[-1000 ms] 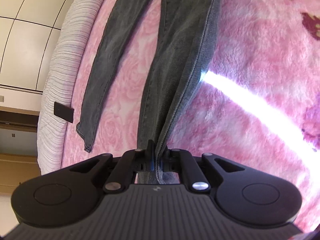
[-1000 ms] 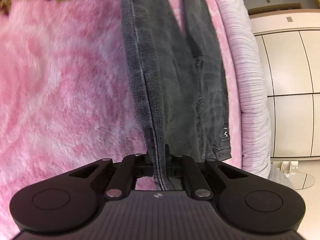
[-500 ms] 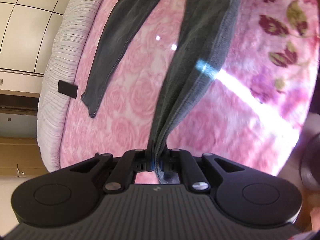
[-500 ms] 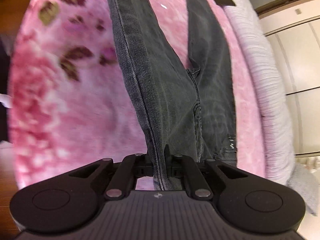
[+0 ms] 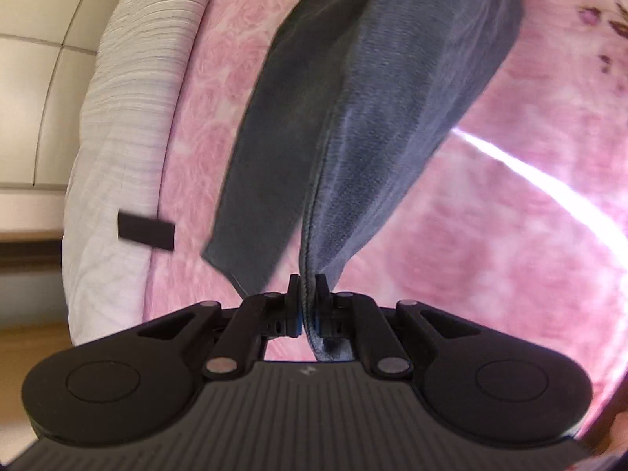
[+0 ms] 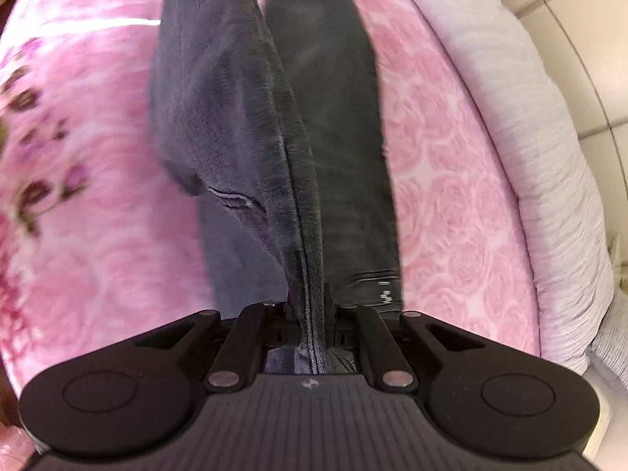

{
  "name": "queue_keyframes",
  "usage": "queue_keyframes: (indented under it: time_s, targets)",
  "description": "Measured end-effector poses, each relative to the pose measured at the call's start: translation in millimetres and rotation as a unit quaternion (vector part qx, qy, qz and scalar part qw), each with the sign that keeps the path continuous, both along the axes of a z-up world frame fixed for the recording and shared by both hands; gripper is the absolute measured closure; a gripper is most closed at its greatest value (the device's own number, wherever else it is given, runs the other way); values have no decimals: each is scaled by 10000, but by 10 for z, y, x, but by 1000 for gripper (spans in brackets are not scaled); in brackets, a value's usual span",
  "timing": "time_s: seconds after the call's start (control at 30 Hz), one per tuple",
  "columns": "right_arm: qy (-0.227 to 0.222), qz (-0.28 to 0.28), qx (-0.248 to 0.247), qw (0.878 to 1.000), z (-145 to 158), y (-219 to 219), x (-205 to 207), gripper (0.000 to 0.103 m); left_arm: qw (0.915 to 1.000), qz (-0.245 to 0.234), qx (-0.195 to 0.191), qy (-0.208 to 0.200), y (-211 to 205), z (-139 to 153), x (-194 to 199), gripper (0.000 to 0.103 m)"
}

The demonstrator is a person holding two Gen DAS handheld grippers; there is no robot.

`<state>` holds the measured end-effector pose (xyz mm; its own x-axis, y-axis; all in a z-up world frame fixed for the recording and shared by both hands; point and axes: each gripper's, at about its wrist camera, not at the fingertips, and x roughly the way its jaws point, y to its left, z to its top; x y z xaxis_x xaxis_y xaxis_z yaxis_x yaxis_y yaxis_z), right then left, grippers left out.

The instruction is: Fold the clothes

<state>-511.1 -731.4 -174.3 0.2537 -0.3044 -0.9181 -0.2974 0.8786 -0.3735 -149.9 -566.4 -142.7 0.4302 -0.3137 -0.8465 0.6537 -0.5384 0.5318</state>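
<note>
Item, my left gripper (image 5: 308, 286): jaws nearly together at the lower middle of the left wrist view, pinching a seamed edge of the dark grey jeans (image 5: 376, 117), with a little of the cloth bunched behind the fingers. Item, the jeans as seen from that side: the held leg rises from my fingers toward the top of the frame, lifted off the bedding, while the other leg runs beside it on the left, its hem end low in the middle of the frame just above the gripper. Item, my right gripper (image 6: 310, 302): jaws likewise closed down, at the lower middle of the right wrist view, clamped on a stitched seam of the jeans (image 6: 243, 125); the held fold stands up left of centre, and a flatter leg lies to its right on the cover. Item, pink blanket (image 5: 490, 235) with a rose pattern, under the jeans in both views; a bright streak of light crosses it at the right of the left wrist view. Item, pale ribbed mattress edge (image 5: 114, 149) at the left of that frame, carrying a small dark tag (image 5: 146, 230). The same pale edge (image 6: 549, 157) sits at the right of the right wrist view. Both views are somewhat blurred
</note>
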Motion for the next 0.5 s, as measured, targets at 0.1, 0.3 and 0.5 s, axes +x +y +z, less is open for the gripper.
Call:
queue_keyframes:
  time_s: [0.1, 0.3, 0.5]
  targets:
    - [137, -370, 159, 9991, -81, -337, 349, 99, 9994, -125, 220, 231, -499, -100, 412, 98]
    - [385, -859, 362, 9949, -443, -953, 761, 98, 9948, -186, 748, 673, -1242, -419, 1031, 98]
    - [450, -1161, 748, 9894, -859, -1368, 955, 97, 9916, 393, 918, 817, -1779, -933, 1394, 87]
